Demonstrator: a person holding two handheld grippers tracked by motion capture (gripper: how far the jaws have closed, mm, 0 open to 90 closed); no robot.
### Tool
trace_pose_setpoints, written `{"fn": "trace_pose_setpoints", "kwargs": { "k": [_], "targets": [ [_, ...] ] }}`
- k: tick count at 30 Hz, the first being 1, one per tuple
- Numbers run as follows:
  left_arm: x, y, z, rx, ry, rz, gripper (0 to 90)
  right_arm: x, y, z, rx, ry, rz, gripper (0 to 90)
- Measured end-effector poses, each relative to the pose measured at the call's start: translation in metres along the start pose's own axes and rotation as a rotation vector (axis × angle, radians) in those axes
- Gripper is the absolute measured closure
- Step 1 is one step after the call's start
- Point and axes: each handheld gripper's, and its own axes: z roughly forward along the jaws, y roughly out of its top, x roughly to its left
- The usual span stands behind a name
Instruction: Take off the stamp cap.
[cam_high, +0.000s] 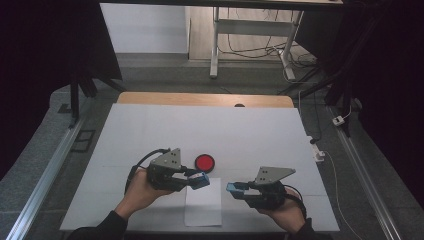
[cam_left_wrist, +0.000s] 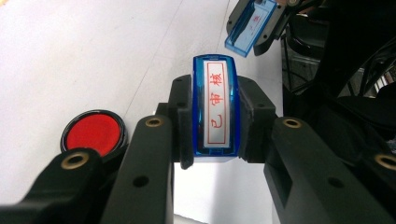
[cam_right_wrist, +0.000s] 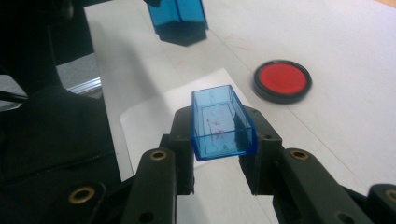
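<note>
The left gripper (cam_high: 200, 180) hangs over the table's near half, just left of the middle, its jaws clamped on the two long sides of a blue stamp (cam_left_wrist: 215, 108). The stamp's face, with red characters inside a red frame, is turned up toward the left gripper view. Just beyond it, on the table, sits a round red ink pad (cam_high: 204, 162) in a black case, open and untouched. Below both grippers a white sheet of paper (cam_high: 203, 209) lies at the near edge.

To the right, the right gripper (cam_high: 235, 188) holds the stamp's clear blue cap (cam_right_wrist: 222, 123), jaws closed on its side walls, the hollow side up with faint red smears inside. Cap and stamp are near each other but apart.

Both parts look like light, stiff, smooth plastic. I judge the stamp safe under a firm squeeze on its flat sides, though it could slip if tilted. The cap is thin-walled and may flex or pop out under too much force, so a gentle hold low on its walls suits it. The inked face should stay clear of the jaws.
</note>
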Motion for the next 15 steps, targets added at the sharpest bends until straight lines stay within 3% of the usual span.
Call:
{"fn": "trace_pose_setpoints", "kwargs": {
  "k": [7,9,15],
  "targets": [
    [0.001,0.000,0.001,0.006,0.004,-0.005,70.3,-0.002,-0.011,-0.013,-0.009,-0.054,0.034,68.6],
    [0.001,0.000,0.001,0.005,0.004,-0.009,70.3,-0.003,-0.017,-0.022,-0.014,-0.101,0.057,68.6],
    [0.001,0.000,0.000,-0.004,0.012,-0.025,70.3,-0.004,-0.027,-0.035,-0.003,-0.142,0.092,68.6]
  ]
}}
